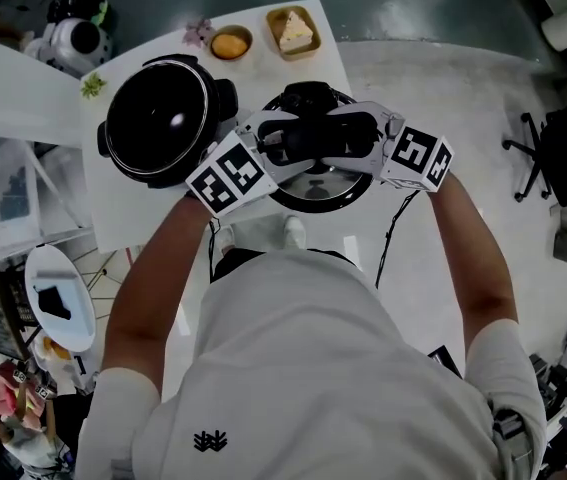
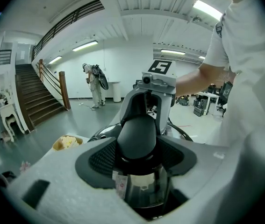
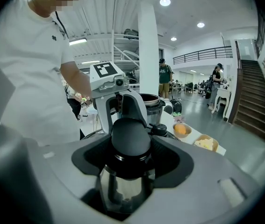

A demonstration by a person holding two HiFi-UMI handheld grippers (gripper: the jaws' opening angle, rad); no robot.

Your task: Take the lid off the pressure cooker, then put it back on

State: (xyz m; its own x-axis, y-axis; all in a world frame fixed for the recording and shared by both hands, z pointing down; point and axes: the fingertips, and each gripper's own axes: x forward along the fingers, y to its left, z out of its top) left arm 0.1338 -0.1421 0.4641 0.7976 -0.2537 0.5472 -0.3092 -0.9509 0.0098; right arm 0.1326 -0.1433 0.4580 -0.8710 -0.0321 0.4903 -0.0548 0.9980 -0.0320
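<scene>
Over the table, your left gripper and right gripper both clamp the lid by its black handle; the open pressure cooker sits at ten o'clock.

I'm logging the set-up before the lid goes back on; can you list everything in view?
pressure cooker pot: 1, black, open, left on the table
lid: 1, steel with black handle, held right of the pot
bowl: 1, tan, orange food inside, table's far edge
dish: 1, tan, pale yellow food inside, beside the bowl
table: 1, white, under the pot
office chair: 1, black, floor at right
left tool: 1, grey, shut on the lid's handle
right tool: 1, grey, shut on the handle's other end
</scene>
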